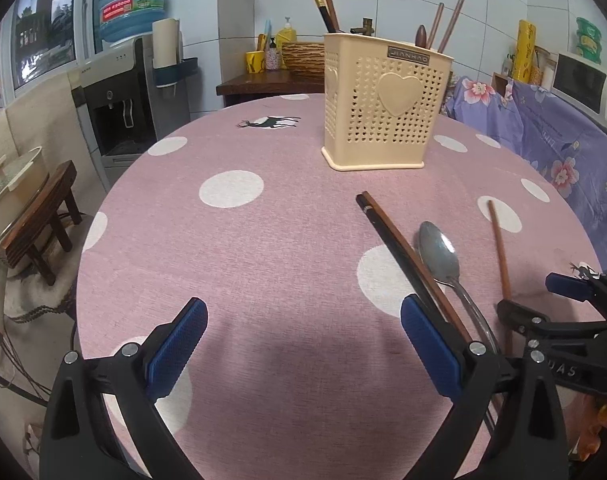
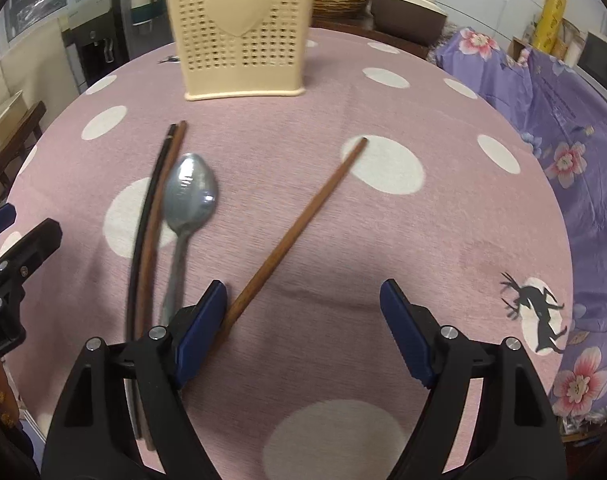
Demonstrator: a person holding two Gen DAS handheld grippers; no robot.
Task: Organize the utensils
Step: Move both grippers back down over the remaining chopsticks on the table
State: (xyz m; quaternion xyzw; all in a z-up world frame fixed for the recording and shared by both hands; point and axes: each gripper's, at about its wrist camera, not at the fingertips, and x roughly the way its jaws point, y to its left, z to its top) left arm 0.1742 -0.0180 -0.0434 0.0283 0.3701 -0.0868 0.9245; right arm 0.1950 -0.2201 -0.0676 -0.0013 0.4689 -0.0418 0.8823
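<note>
A cream perforated utensil holder with a heart stands at the far side of the pink dotted table; it holds several chopsticks and shows in the right wrist view. A metal spoon lies beside a black and brown chopstick pair. A lone brown chopstick lies to the right. My left gripper is open and empty, left of the pair. My right gripper is open, its left finger beside the lone chopstick's near end.
A water dispenser and a wooden stool stand off the table's left. A purple floral cloth covers furniture on the right. A wicker basket sits behind the holder. The right gripper shows at the left wrist view's right edge.
</note>
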